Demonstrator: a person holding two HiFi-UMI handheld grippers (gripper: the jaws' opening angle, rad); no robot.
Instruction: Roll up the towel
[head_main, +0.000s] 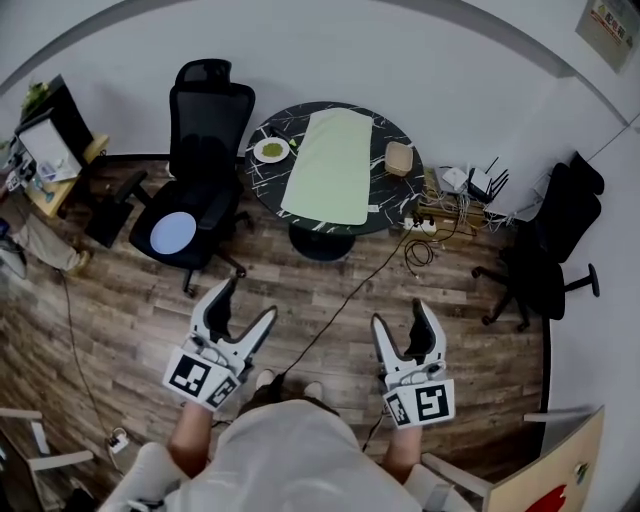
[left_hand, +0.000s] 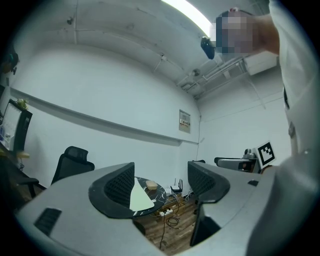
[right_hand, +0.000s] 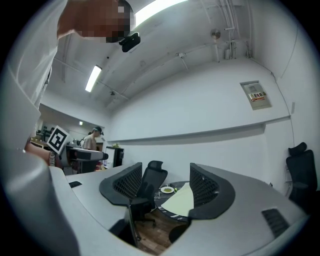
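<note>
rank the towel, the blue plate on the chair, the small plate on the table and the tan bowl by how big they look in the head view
1. towel
2. blue plate
3. small plate and tan bowl: they look about alike, so not ranked

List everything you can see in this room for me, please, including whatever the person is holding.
Towel: one, pale green, flat on the table.
Table: one, round, black with white veins, mid-room.
Plate: one, white, on table left of towel.
Bowl: one, tan, on table right of towel.
Office chairs: two, black, left of table and by right wall.
Disc: one, pale blue, on left chair's seat.
Cables: several, dark, floor right of table.
Hand-held grippers: two, white, left and right, both open, empty, held before the person.
</note>
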